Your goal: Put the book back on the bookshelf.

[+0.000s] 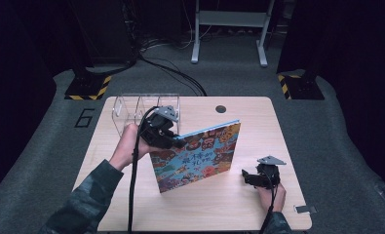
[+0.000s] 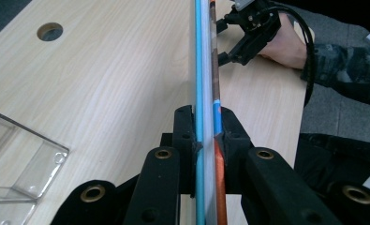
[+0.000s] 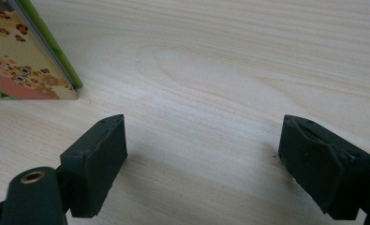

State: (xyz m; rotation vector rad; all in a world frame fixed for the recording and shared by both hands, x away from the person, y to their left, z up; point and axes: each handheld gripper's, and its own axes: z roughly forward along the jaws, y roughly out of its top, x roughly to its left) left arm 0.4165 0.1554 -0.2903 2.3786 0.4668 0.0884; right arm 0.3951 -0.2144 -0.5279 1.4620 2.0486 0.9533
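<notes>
A thin picture book [image 1: 200, 156] with a busy, colourful cover stands upright on its lower edge in the middle of the wooden table [image 1: 219, 204]. My left gripper [image 1: 177, 141] is shut on the book's upper left corner, and a hand holds the gripper from the left. In the left gripper view both black jaws [image 2: 206, 129] press the book's edge [image 2: 199, 56] from either side. My right gripper [image 1: 246, 176] rests low on the table to the right of the book, open with only bare wood between its jaws [image 3: 203, 140]. The book's bottom corner [image 3: 28, 70] lies just beyond them, apart.
A clear acrylic box [image 1: 131, 109] with dividers stands at the table's back left, right behind my left hand. A round cable hole [image 1: 221, 108] sits near the far edge. The other gripper [image 2: 222, 42] appears past the book in the left gripper view.
</notes>
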